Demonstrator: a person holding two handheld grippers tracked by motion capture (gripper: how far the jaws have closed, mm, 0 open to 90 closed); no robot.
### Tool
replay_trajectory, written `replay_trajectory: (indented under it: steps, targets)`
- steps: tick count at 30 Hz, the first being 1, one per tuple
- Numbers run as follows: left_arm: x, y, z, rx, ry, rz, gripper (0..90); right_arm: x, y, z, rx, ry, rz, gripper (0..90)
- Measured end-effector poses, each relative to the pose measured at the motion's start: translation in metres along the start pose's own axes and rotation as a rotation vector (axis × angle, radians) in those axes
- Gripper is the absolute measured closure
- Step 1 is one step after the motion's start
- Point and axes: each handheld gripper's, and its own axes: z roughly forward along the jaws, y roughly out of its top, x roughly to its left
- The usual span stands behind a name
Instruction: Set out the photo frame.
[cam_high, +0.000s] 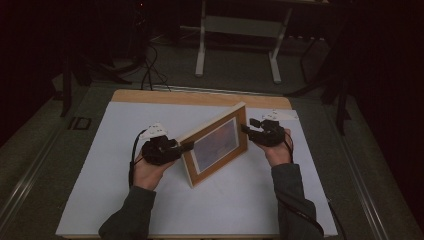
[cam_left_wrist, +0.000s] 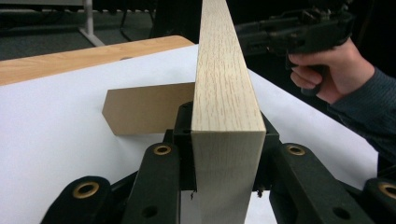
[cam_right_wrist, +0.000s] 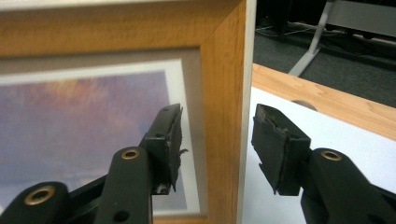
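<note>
A wooden picture frame (cam_high: 216, 145) with a purple and orange picture (cam_right_wrist: 84, 126) stands upright and slanted on the white sheet. My left gripper (cam_high: 186, 146) is shut on its near left edge; in the left gripper view the pale side of the frame (cam_left_wrist: 224, 93) is clamped between the jaws of the left gripper (cam_left_wrist: 224, 140). A brown cardboard prop (cam_left_wrist: 144, 112) sticks out behind the frame. My right gripper (cam_high: 246, 127) is at the frame's far right end. Its jaws stand open on either side of that edge (cam_right_wrist: 245, 93) without touching it, the right gripper (cam_right_wrist: 217, 140) holding nothing.
The white sheet (cam_high: 150, 200) covers most of the wooden table (cam_high: 200, 97). Beyond the table, a white-legged stand (cam_high: 240, 30) and cables (cam_high: 150, 70) are on the dark floor. The room around is dim.
</note>
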Motion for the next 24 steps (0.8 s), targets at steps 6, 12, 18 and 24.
replay_trajectory:
  steps: [6, 12, 18, 24]
  targets:
    - [-0.001, -0.001, 0.000, -0.006, 0.018, 0.020, 71.1, -0.006, 0.006, 0.012, -0.001, 0.031, -0.004, 44.5]
    - [-0.003, -0.001, 0.001, -0.010, 0.042, 0.038, 70.5, -0.014, 0.008, 0.025, 0.009, 0.090, 0.037, 37.0]
    - [-0.003, -0.001, 0.001, -0.018, 0.060, 0.040, 71.8, -0.018, 0.010, 0.029, 0.004, 0.115, 0.017, 30.9]
    - [-0.003, -0.001, 0.003, -0.022, 0.064, 0.030, 73.7, -0.022, 0.012, 0.031, 0.000, 0.166, 0.028, 29.8]
